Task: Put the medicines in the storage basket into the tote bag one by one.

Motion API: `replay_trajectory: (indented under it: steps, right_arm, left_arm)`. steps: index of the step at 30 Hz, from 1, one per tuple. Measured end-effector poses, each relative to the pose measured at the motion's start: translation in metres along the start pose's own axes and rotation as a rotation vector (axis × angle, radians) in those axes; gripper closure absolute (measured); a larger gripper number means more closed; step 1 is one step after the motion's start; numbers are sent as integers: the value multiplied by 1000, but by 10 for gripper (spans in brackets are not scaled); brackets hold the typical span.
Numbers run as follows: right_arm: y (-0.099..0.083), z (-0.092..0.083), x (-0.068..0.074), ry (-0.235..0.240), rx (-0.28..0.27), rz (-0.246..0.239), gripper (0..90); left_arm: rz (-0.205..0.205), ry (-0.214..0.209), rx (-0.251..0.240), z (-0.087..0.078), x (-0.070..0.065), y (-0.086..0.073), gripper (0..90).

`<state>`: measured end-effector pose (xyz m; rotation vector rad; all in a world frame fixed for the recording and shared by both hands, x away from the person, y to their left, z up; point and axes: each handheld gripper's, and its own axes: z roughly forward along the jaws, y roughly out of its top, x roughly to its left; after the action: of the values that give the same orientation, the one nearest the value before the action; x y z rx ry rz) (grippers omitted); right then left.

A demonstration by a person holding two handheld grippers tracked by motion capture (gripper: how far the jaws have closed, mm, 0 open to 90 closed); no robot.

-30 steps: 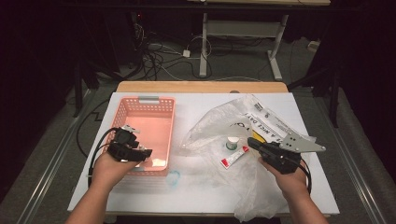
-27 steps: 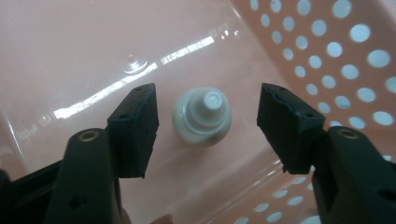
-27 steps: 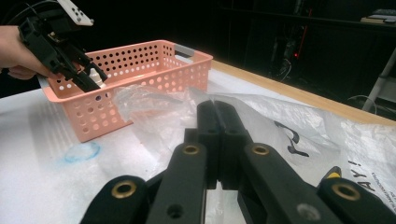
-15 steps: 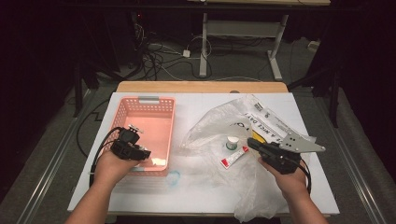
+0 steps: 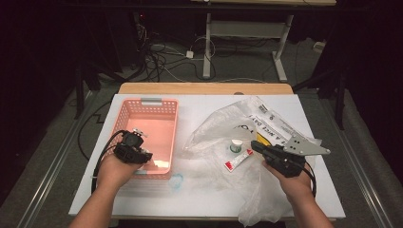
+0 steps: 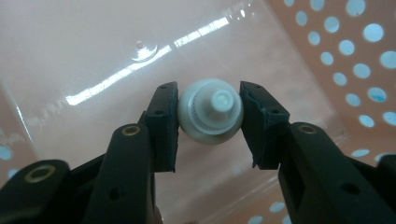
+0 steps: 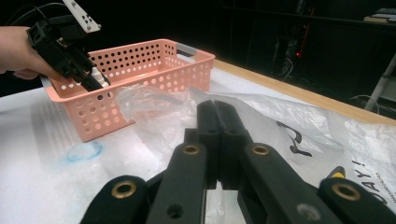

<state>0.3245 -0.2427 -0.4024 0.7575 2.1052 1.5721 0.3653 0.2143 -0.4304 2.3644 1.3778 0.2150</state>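
The left gripper (image 5: 148, 157) hung over the near end of the pink perforated basket (image 5: 142, 105), tilted down into it from the person's left hand (image 5: 114, 170). In the left gripper view, a small white bottle (image 6: 210, 111) sat between its two black jaws, seen end-on with its ribbed cap and nozzle facing the camera. The jaws had just been closing, and both pads (image 6: 167, 122) lay against the bottle's sides, so the tongs were clamped on it. Beyond the bottle lay the basket's glossy pink floor, and the holed side wall rose to the right of the jaws. From the right gripper view the same bottle showed as a pale spot at the left gripper's tips (image 7: 95, 77), just inside the basket's rim.

The right gripper (image 5: 254, 145) rested well apart from the left one, held by the right hand (image 5: 295, 183) over the crumpled clear plastic bag (image 5: 216, 130) on the white table (image 5: 199, 199). Its jaws stood pressed together with nothing between them, pointing towards the basket. Just ahead of its tips lay a small white-capped container (image 5: 236, 145) and a flat red-and-white packet (image 5: 237, 161), both on the plastic. A faint blue ring mark (image 5: 176, 180) sat on the table near the basket's front corner, between the two grippers.
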Motion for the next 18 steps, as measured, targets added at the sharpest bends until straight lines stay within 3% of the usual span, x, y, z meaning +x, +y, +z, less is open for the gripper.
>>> replay_trajectory:
  steps: [7, 18]
  right_arm:
    - [0, 0, 0, -3, 0, 1, 900]
    - [0, -1, -1, -7, -1, 1, 900]
  left_arm:
    - [4, -16, -61, -4, 0, -4, 582]
    - [-8, -33, -198, -15, 0, -16, 582]
